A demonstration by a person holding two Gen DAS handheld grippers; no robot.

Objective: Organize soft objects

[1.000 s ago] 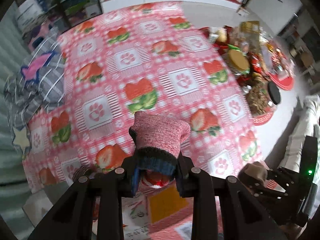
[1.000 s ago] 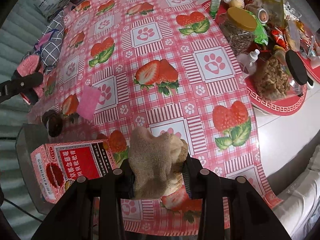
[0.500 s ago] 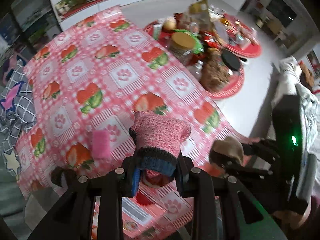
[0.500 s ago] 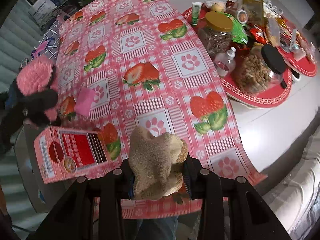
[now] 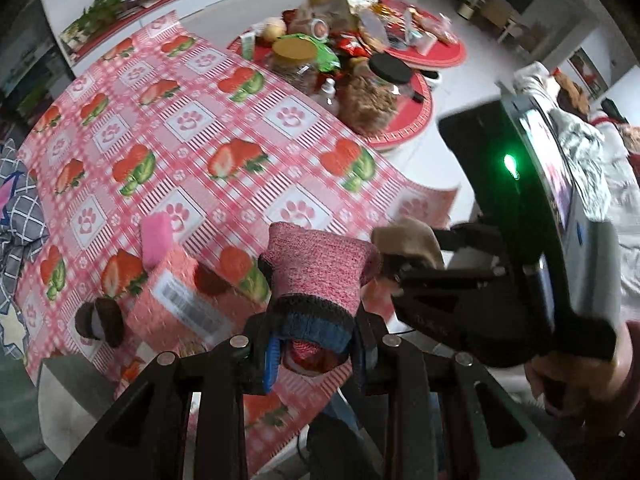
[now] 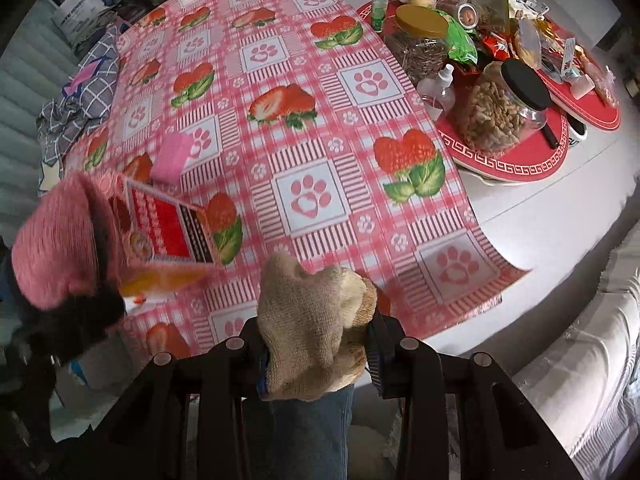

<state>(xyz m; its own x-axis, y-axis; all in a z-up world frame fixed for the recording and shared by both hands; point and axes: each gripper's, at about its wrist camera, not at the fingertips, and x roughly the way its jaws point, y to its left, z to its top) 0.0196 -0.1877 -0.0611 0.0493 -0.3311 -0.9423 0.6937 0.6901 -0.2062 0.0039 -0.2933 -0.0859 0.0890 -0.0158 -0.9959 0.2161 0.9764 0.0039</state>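
Both tools were loaded and up off the table: my left gripper [image 5: 314, 354] was clenched on the pink knit sock [image 5: 318, 268], blue cuff down between the jaws, and my right gripper [image 6: 318, 354] was clamped on the beige sock [image 6: 312, 320], bunched and poking up past the fingers. The two sat close together over the near edge of the strawberry tablecloth [image 6: 308, 128], the beige one just beside the pink one in the left view. My worry was that a bump between the tools could tug a sock loose, since each grip looked to catch only a fold of soft knit. A dropped sock could also slide off that edge to the floor. The red carton [image 6: 168, 224] lay below, easy to knock. The pink cloth [image 5: 155, 238] and a dark rolled piece [image 5: 100, 322] lay on the table. Over on the red mats, the yellow-lidded jar [image 6: 420, 40] held thin brownish sticks, the black-lidded jar [image 6: 502, 108] tan pellets.
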